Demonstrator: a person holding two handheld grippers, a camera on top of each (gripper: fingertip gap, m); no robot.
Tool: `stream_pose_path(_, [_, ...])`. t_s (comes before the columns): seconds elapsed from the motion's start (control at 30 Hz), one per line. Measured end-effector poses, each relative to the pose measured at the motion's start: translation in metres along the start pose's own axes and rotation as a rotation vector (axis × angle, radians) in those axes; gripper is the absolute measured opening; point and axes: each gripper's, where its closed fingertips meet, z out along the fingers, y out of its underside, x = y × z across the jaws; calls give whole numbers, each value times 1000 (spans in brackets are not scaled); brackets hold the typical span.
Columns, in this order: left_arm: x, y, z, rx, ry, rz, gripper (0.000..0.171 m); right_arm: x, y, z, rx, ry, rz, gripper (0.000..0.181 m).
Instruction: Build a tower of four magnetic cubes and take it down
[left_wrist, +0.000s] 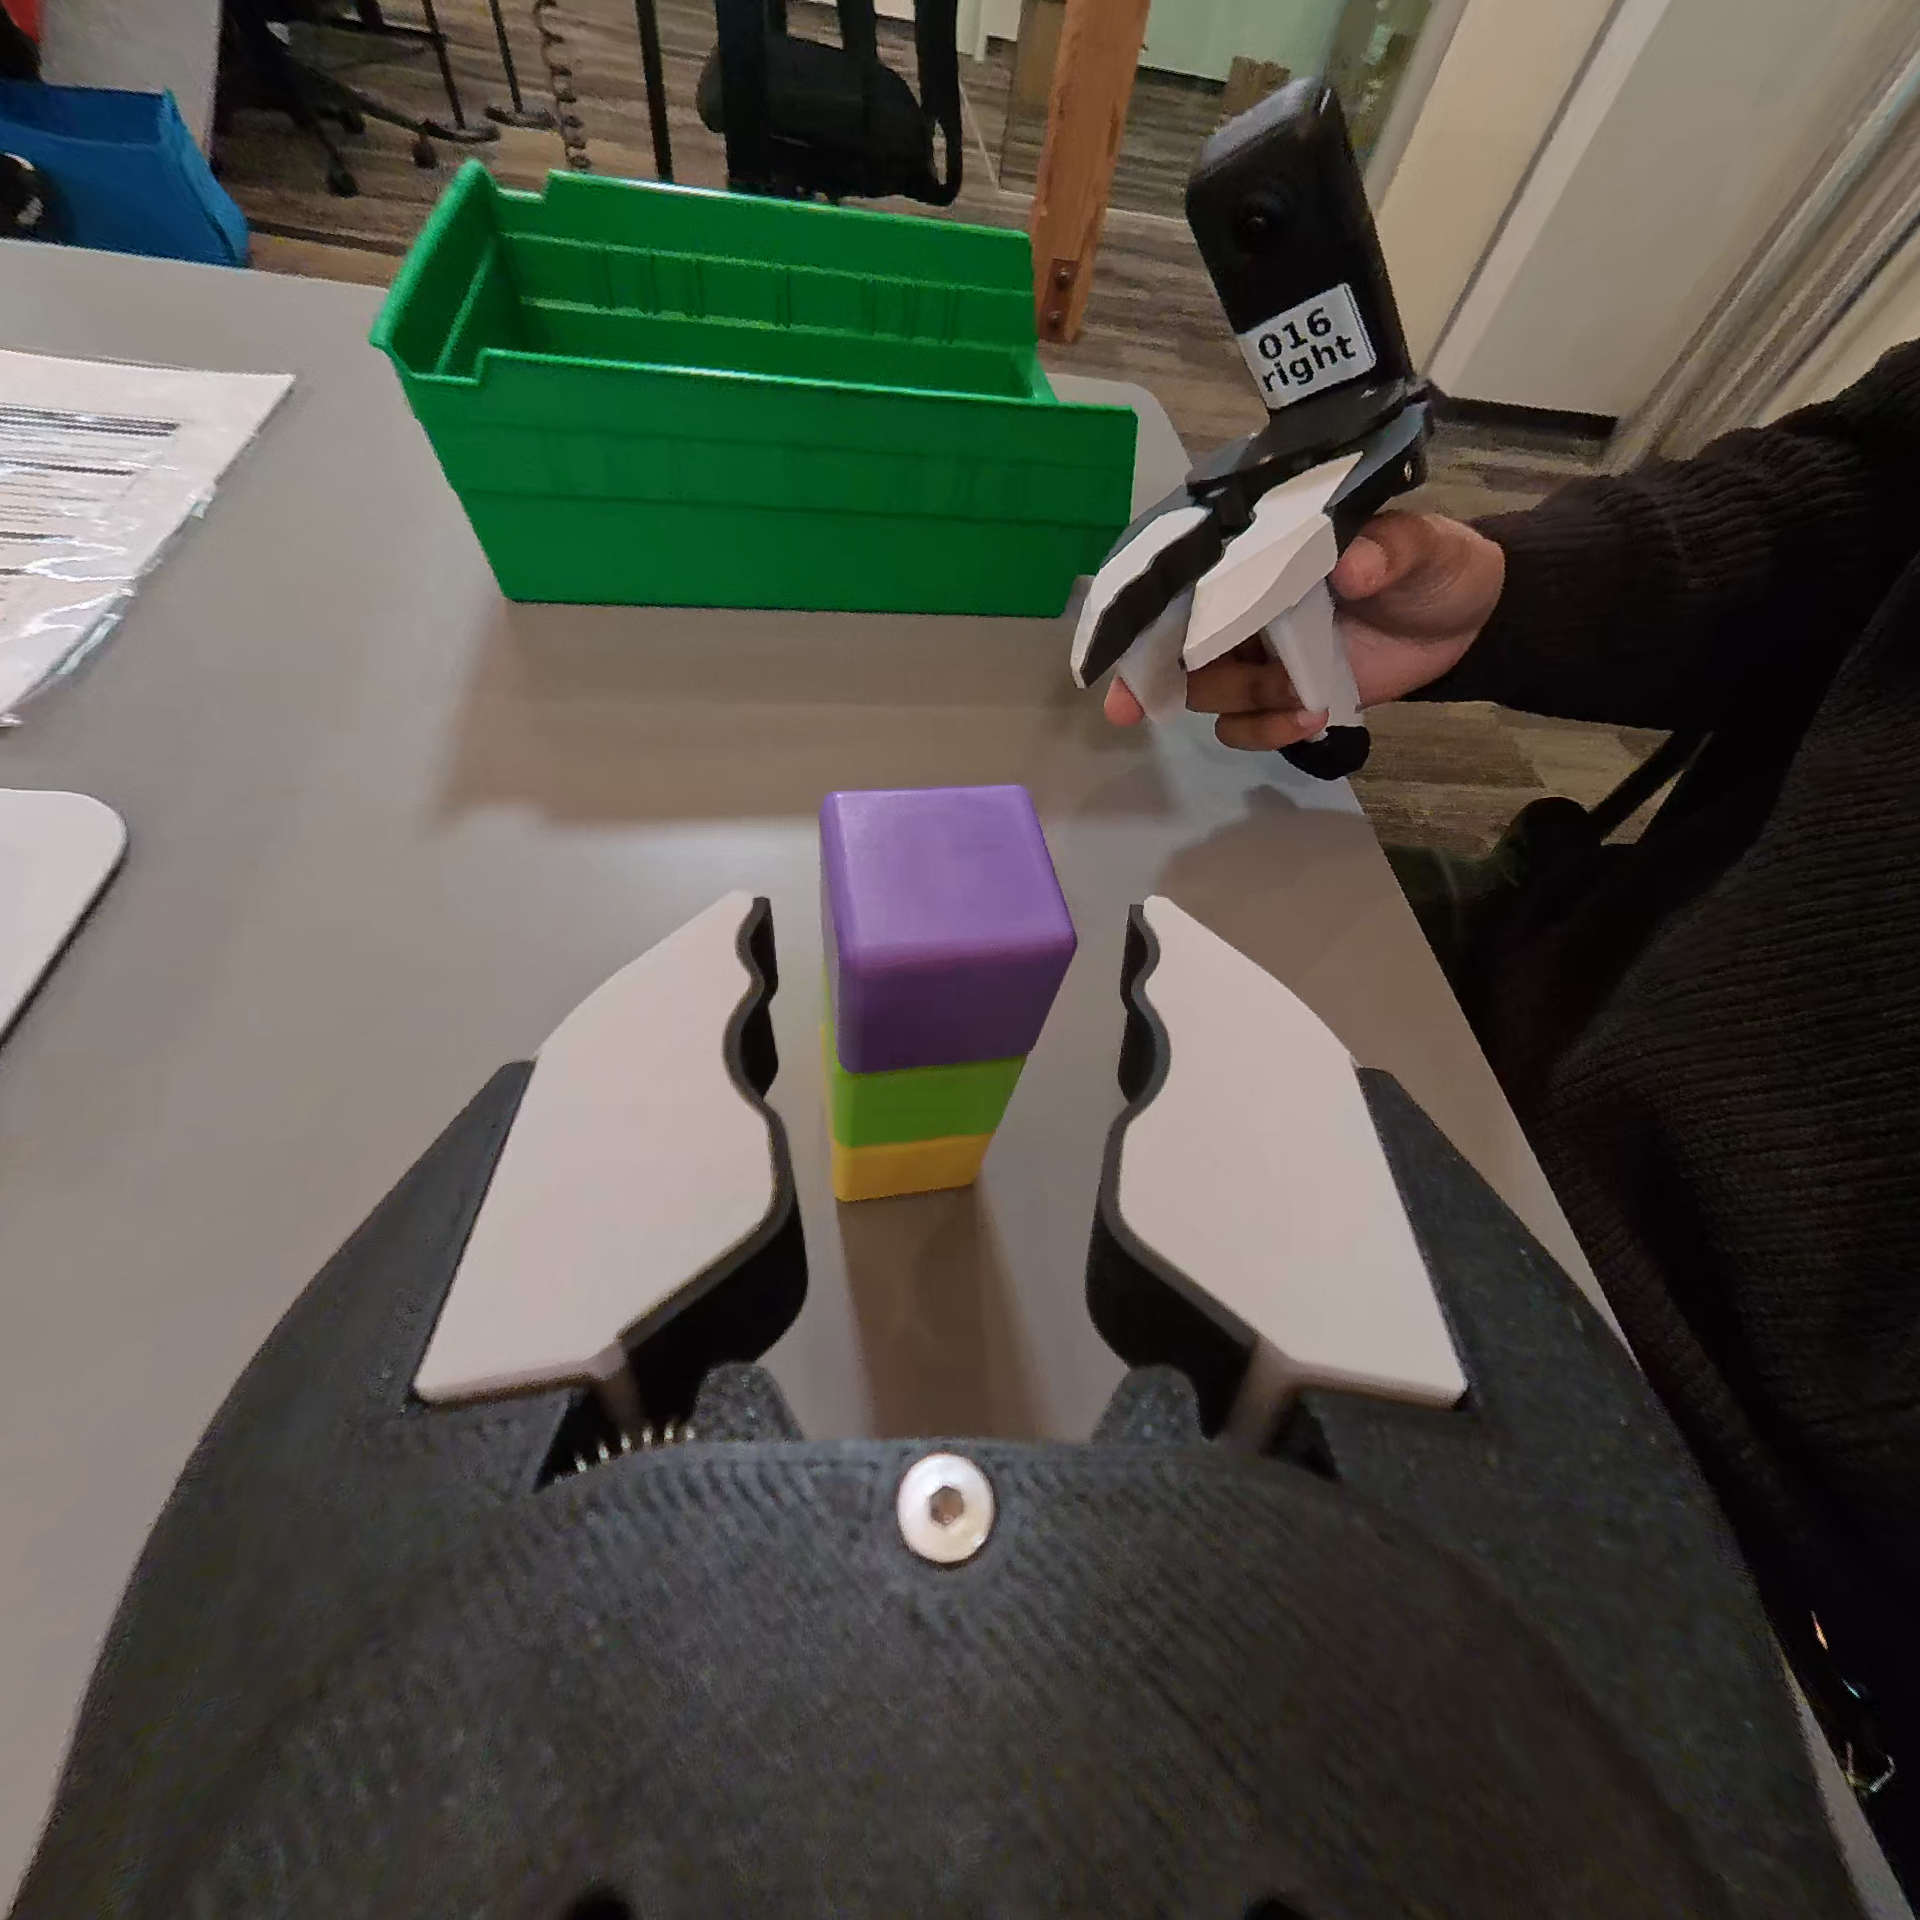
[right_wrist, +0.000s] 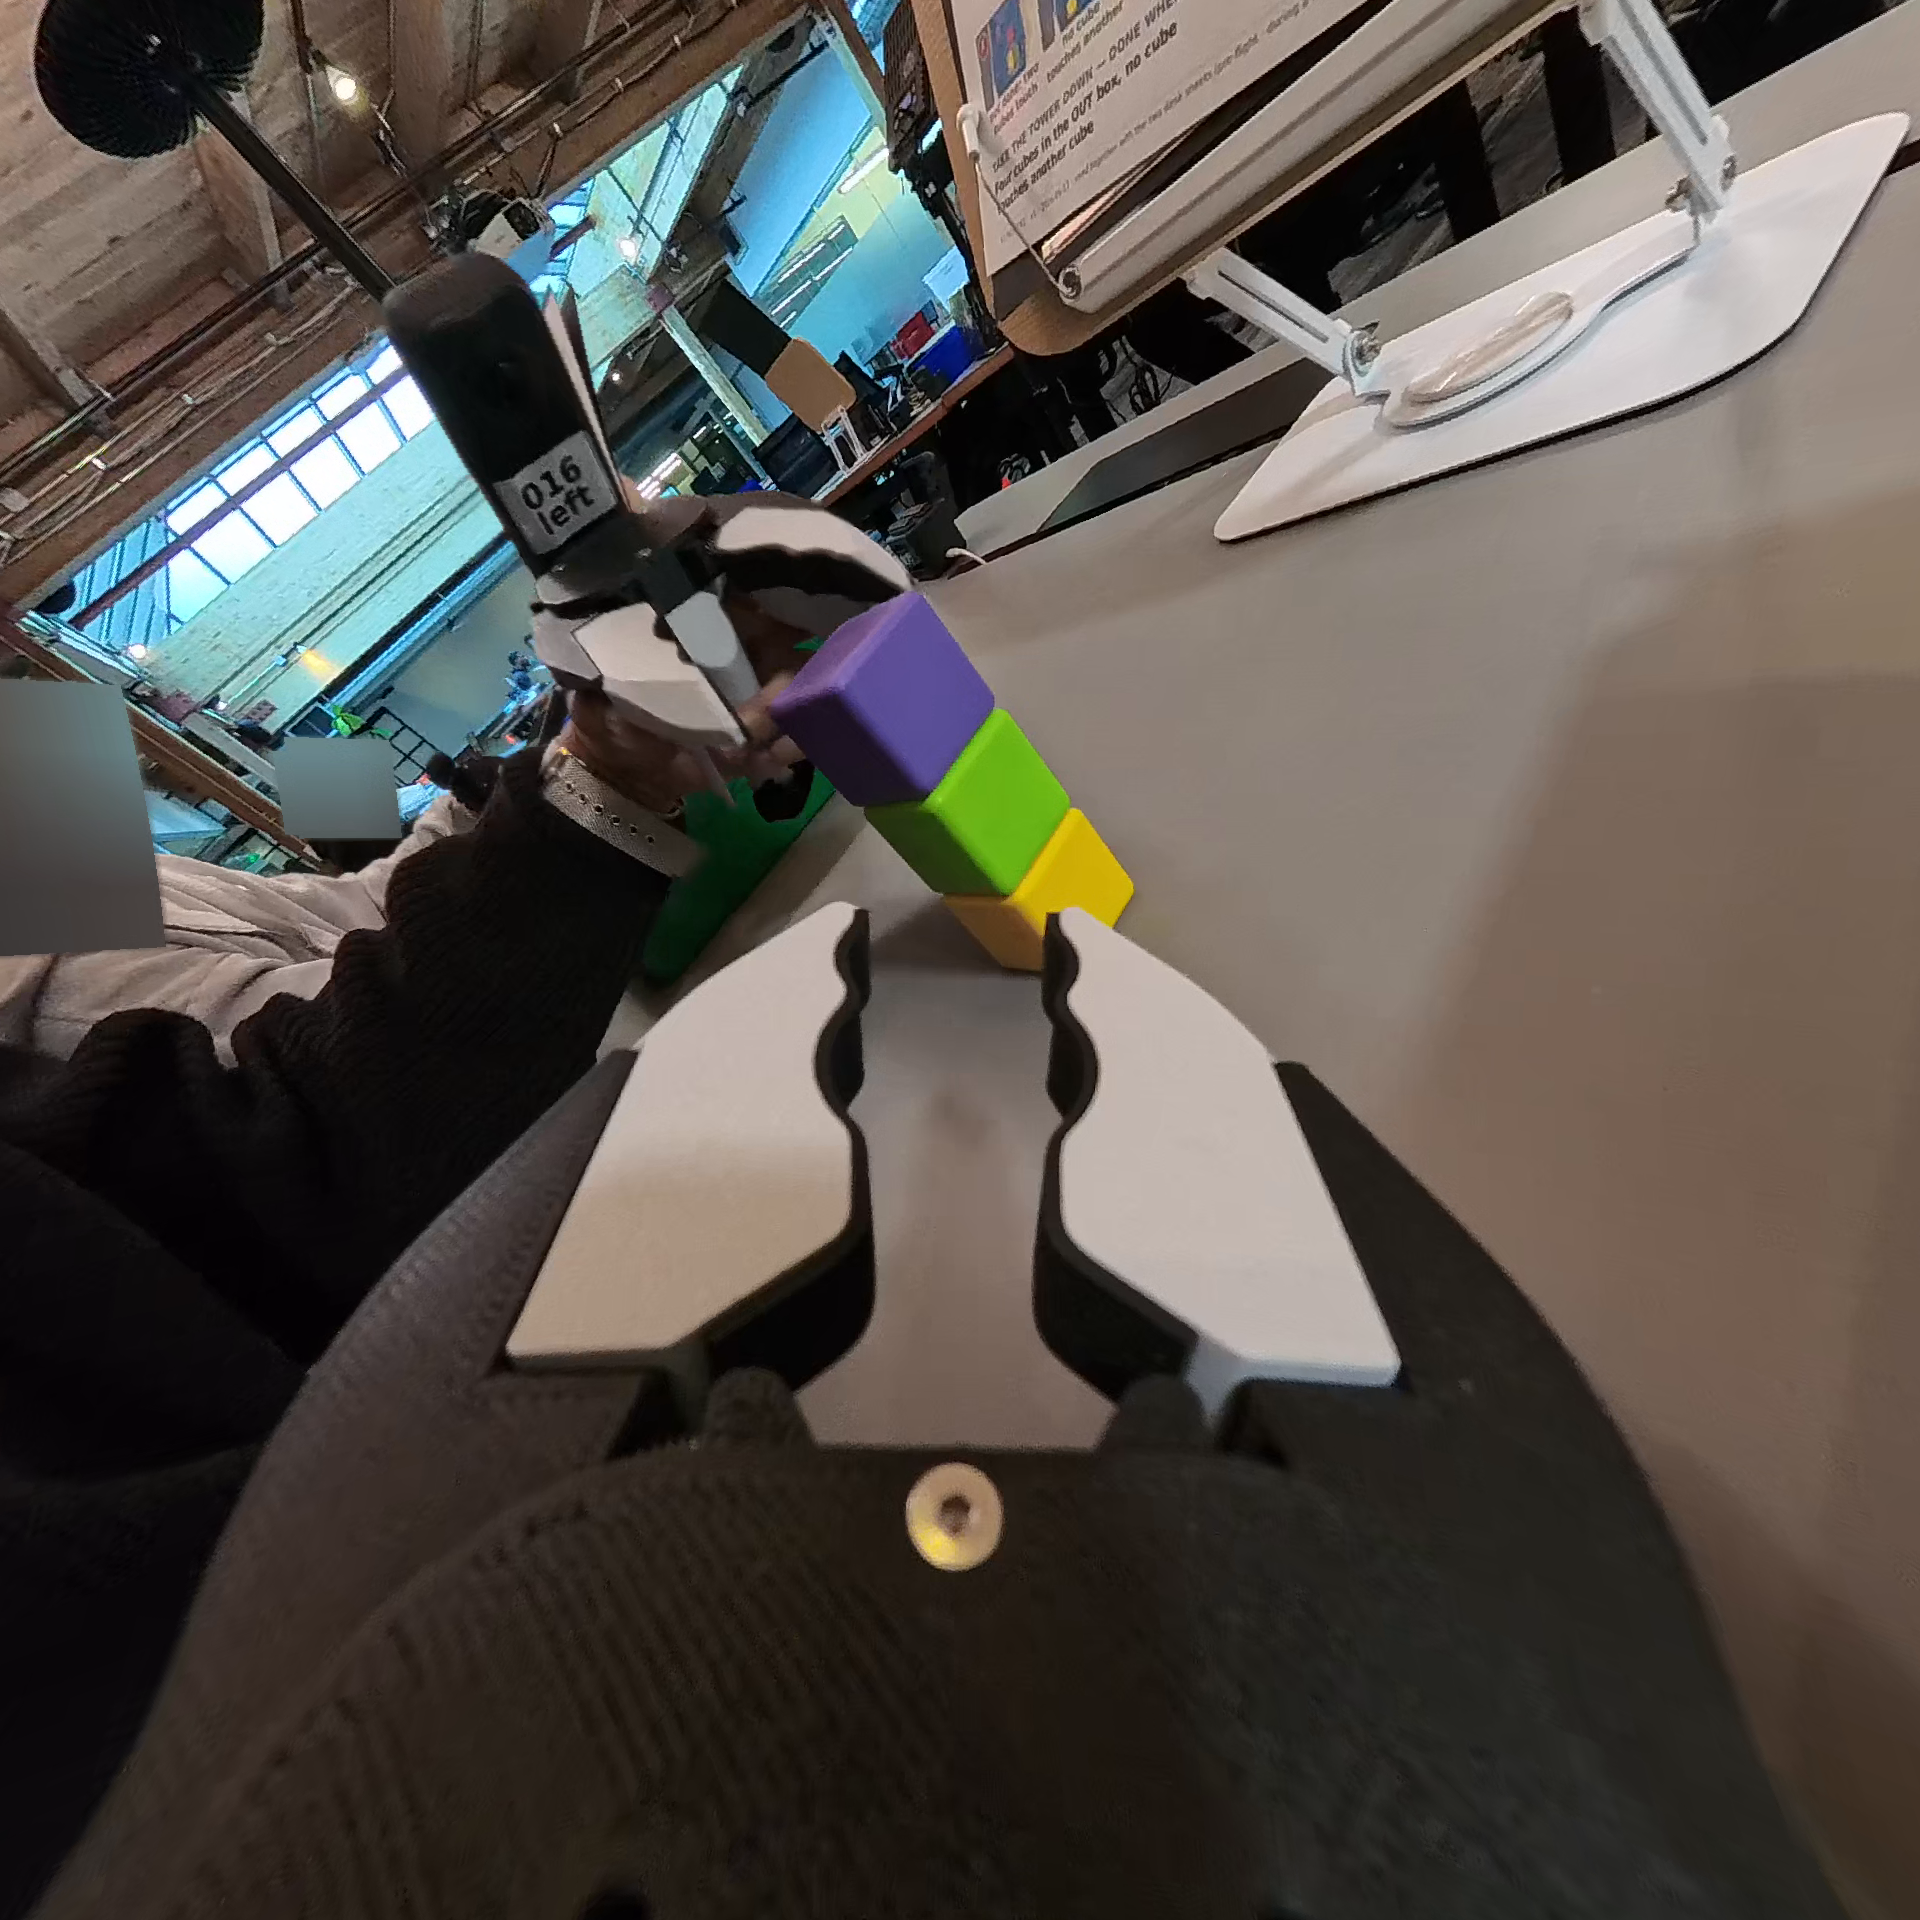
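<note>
On a grey table (left_wrist: 312, 831), a purple-green-yellow stack (left_wrist: 930, 997) stands whole at 12 o'clock of the left gripper (left_wrist: 948, 997), jaws wide and empty. The right gripper (right_wrist: 951, 935), at 2 o'clock, half-open, holds nothing; green bin (left_wrist: 769, 488) empty behind.

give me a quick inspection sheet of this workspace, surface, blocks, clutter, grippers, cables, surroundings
surface: grey table, matte, no spills seen
job's things: stack of three blocks standing upright, purple block on green block on yellow block; green bin behind it, nothing seen inside
clutter: printed sheets in plastic at the far left; white stand base carrying a tilted board
grippers: left gripper open, fingers either side of the stack, not touching; right gripper open, empty, tips near the yellow block
cables: thin white cord hanging at the board
surroundings: blue bin, wooden post, chairs on wood floor
</note>
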Motion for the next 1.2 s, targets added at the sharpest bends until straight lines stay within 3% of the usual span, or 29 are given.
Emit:
stream_pose_path(0.13, [-2, -20, -31, 62, -76, 17, 63, -2, 0, 5, -6, -16, 5, 32])
stream_pose_path(0.23, [-12, -51, -78, 184, -221, 24, 62, -4, 0, 10, -13, -30, 6, 32])
stream_pose_path(0.3, [-35, -68, -128, 276, -455, -7, 62, -4, 1, 13, -19, -36, 6, 32])
stream_pose_path(0.37, [-66, -69, -195, 334, -787, -76, 62, -4, 1, 16, -23, -44, 11, 32])
stream_pose_path(0.43, [-90, -43, -272, 327, -1158, -177, 62, -5, 1, 19, -26, -52, 17, 33])
stream_pose_path(0.5, [-98, 4, -337, 260, -1449, -306, 64, -5, 1, 22, -30, -58, 21, 33])
stream_pose_path(0.6, [-102, 83, -384, 146, -1612, -538, 67, -7, 2, 26, -40, -63, 13, 33])
stream_pose_path(0.73, [-106, 172, -395, -55, -1682, -769, 70, -7, 5, 30, -55, -62, -3, 33])
stream_pose_path(0.83, [-106, 210, -397, -174, -1728, -858, 70, -7, 5, 30, -58, -58, -11, 33])
stream_pose_path(1.07, [-107, 238, -390, -246, -1707, -940, 68, -5, 3, 29, -51, -57, -2, 33])
stream_pose_path(1.2, [-106, 246, -386, -197, -1663, -998, 62, -7, 4, 29, -53, -60, -4, 33])
